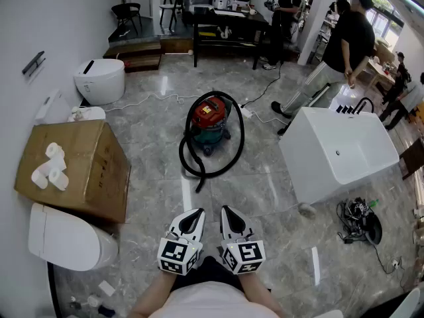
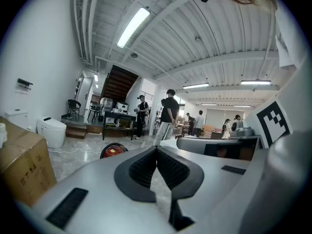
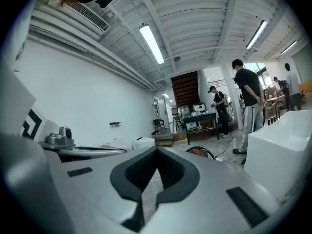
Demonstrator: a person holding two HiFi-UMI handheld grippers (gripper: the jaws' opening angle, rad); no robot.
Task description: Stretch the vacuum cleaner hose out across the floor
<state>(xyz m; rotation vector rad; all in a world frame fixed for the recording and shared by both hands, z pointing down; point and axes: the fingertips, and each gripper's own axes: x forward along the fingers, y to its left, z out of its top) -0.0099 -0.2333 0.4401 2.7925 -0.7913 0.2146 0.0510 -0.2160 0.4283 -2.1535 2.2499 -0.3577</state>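
Vacuum cleaner hose (image 1: 242,140) lies looped around the red vacuum (image 1: 209,116) at twelve o'clock; left gripper (image 1: 194,214) and right gripper (image 1: 228,212) are clenched, empty.

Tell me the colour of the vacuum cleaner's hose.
Black; the hose shows best in the head view.

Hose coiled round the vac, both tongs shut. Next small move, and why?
Probably move the left tongs forward and down toward the free end of the hose, opening them on the way. It loops around the vacuum cleaner, its end lies on the floor nearest you, and both left and right tongs are shut, empty and short of it.
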